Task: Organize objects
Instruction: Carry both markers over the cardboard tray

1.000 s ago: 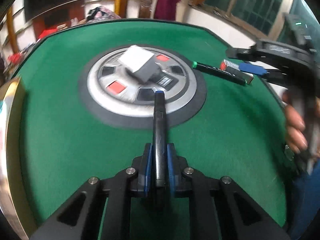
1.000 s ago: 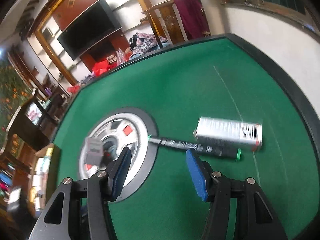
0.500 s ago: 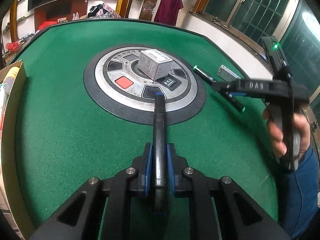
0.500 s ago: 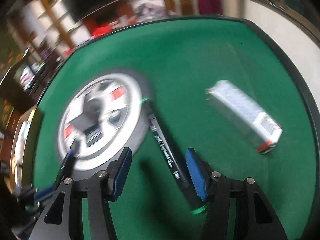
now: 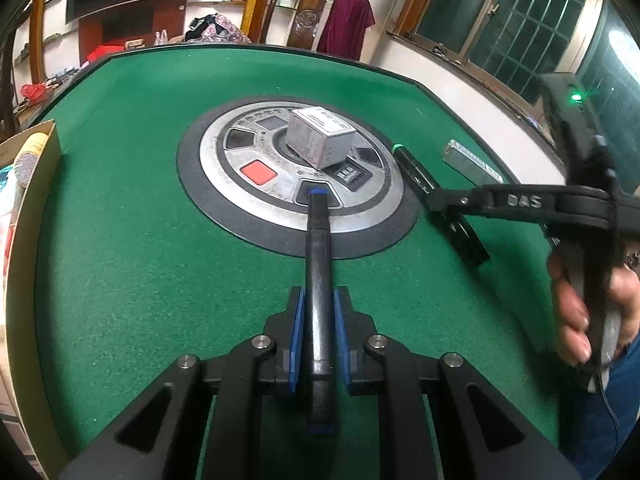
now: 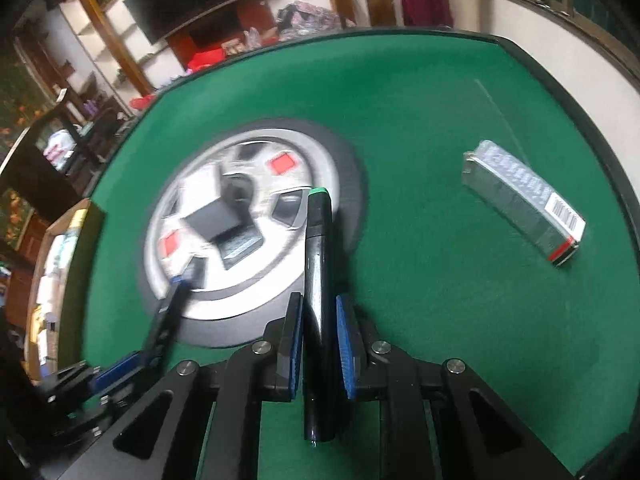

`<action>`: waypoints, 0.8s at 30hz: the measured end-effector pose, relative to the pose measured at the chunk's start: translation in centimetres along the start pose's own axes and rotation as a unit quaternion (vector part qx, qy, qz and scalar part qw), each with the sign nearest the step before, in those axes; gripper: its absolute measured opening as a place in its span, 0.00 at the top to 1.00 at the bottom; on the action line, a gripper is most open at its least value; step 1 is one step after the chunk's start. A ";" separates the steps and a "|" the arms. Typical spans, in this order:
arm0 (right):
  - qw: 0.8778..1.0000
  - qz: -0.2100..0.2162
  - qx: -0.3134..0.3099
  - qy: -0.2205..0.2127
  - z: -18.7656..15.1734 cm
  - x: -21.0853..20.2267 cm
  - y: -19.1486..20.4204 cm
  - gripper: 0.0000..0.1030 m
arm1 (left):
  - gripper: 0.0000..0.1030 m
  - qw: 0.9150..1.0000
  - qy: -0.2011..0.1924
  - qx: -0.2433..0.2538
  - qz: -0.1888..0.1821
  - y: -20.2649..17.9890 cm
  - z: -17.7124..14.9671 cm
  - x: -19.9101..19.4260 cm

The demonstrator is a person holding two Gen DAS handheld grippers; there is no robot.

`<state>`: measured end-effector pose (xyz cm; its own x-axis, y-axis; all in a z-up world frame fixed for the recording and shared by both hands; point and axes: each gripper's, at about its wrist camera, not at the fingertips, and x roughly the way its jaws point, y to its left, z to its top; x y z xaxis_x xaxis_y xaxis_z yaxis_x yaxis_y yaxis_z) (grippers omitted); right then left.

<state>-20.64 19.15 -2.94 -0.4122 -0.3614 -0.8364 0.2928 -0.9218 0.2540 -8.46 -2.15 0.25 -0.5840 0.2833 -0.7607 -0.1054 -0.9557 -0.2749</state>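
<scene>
My left gripper (image 5: 318,312) is shut on a black marker with a blue cap (image 5: 318,248), which points toward the round silver hub (image 5: 248,196) of the green table. My right gripper (image 6: 318,322) is shut on a black marker with a green cap (image 6: 318,240); its blue pads press both sides of the barrel. In the left wrist view the right gripper (image 5: 436,200) reaches in from the right over that green-capped marker (image 5: 416,172), with a hand (image 5: 576,304) on its handle. A small grey box (image 5: 320,142) rests on the hub. A long silver carton (image 6: 524,204) lies on the felt at right.
An open cardboard box (image 5: 36,184) with items inside stands at the table's left edge. The table's raised black rim (image 6: 568,100) curves around the far and right sides. Shelves, a screen and a chair with a red cloth stand beyond the table.
My right gripper moved over the green-capped marker and its jaws shut on the barrel. The left gripper stayed put, holding the blue-capped marker.
</scene>
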 end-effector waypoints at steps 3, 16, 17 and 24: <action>1.000 0.017 -0.015 -0.006 -0.8 -0.5 1.5 0.84 | 0.86 1.000 -0.014 0.000 0.002 0.1 0.0 -0.5; 0.997 0.073 -0.013 -0.012 -1.8 -1.0 6.6 0.83 | 0.86 0.997 -0.071 -0.024 0.008 0.9 -1.0 -5.1; 0.997 0.077 -0.011 -0.015 -2.0 -1.1 7.0 0.83 | 0.86 0.997 -0.075 -0.027 0.005 1.1 -1.2 -5.7; 0.993 0.121 -0.008 -0.014 -3.7 -1.4 10.6 0.83 | 0.86 0.993 -0.100 -0.056 -0.005 3.2 -2.1 -9.6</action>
<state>-13.75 10.41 -0.83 -0.3530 -0.5752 -0.7379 0.3988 -0.8060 0.4375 -1.48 -7.75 5.44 -0.7328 0.2599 -0.6288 -0.0279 -0.9348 -0.3540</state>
